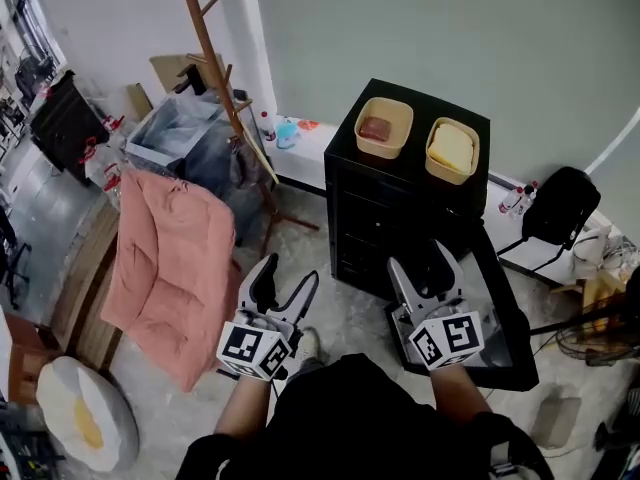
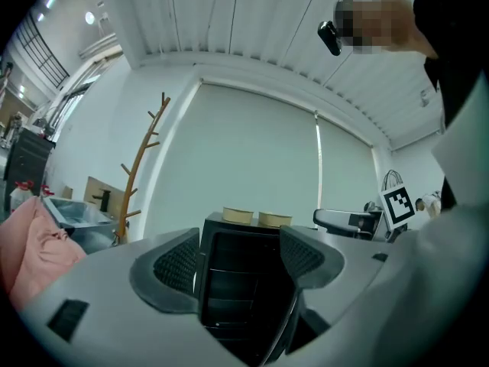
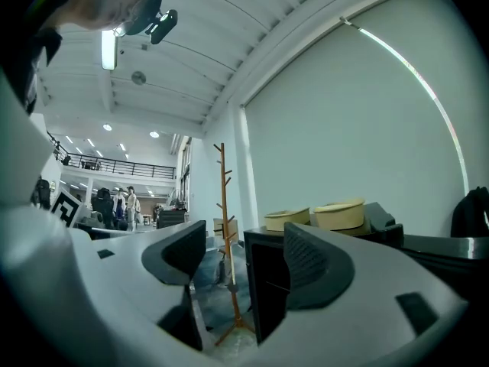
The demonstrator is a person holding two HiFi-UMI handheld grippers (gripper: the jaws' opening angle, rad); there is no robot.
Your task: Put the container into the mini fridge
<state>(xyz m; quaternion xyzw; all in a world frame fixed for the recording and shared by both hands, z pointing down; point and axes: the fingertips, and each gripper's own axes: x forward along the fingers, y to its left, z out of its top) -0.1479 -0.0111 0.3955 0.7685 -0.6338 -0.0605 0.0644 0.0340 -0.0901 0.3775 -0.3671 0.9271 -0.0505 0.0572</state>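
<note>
A black mini fridge (image 1: 395,203) stands ahead of me with its door (image 1: 505,323) swung open to the right. On its top sit two tan containers: the left one (image 1: 383,128) holds something reddish-brown, the right one (image 1: 452,150) something yellow. My left gripper (image 1: 287,280) hovers open and empty, short of the fridge's left front. My right gripper (image 1: 424,268) is open and empty just before the open front. The left gripper view frames the fridge's dark shelves (image 2: 237,281) and both containers (image 2: 238,215) between open jaws. In the right gripper view the containers (image 3: 340,214) sit above the right jaw.
A pink cushion (image 1: 170,258) lies on the floor at the left, with a white round cushion (image 1: 85,413) nearer me. A wooden coat rack (image 1: 225,88) stands left of the fridge beside a bin (image 1: 175,133). A black chair (image 1: 560,208) is at the right.
</note>
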